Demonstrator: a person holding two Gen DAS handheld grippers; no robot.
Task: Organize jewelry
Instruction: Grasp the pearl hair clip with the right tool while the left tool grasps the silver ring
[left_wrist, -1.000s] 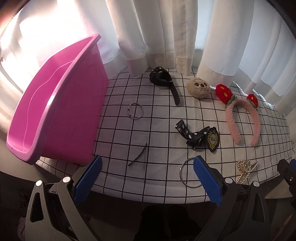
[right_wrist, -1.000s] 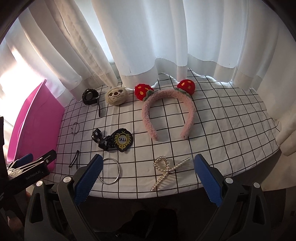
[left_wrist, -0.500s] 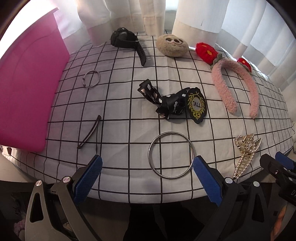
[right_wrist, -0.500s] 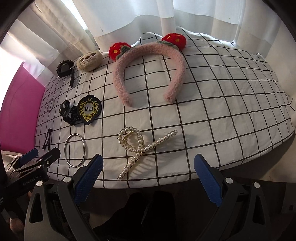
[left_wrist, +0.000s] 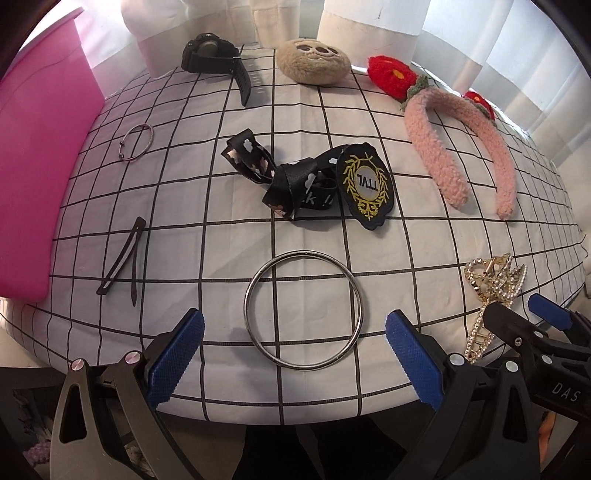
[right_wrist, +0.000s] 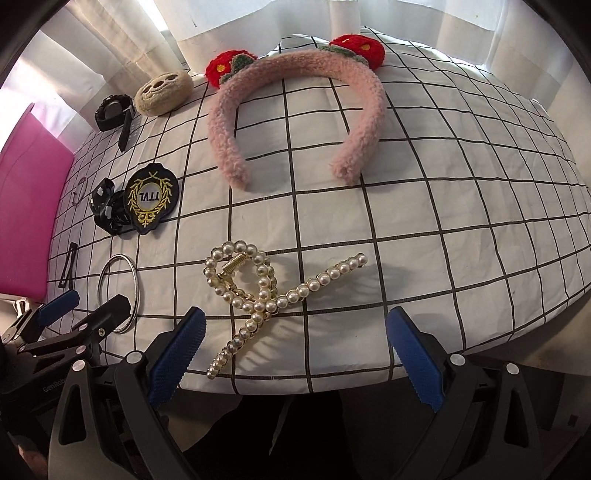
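A checked tabletop (left_wrist: 424, 258) is seen; a ring (left_wrist: 303, 309), patch (left_wrist: 365, 185), headband (left_wrist: 458, 144), watch (left_wrist: 218, 61) and pearl clip (right_wrist: 258, 291) are laid on it.

A home, by the look of it. White curtains (right_wrist: 266, 22) hang behind a table (right_wrist: 443, 229) spread with a black-gridded white cloth, where a plush pink headband (right_wrist: 295, 92), a wristwatch (left_wrist: 214, 59) and a pink plastic tub (left_wrist: 40, 155) sit.

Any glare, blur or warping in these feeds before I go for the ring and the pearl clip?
Left wrist: backlit curtains blow out, grid lines bow, large ring sharp. Right wrist: same barrel warp, pearl clip crisp with soft shadow, pink bin washed out at its top edge.
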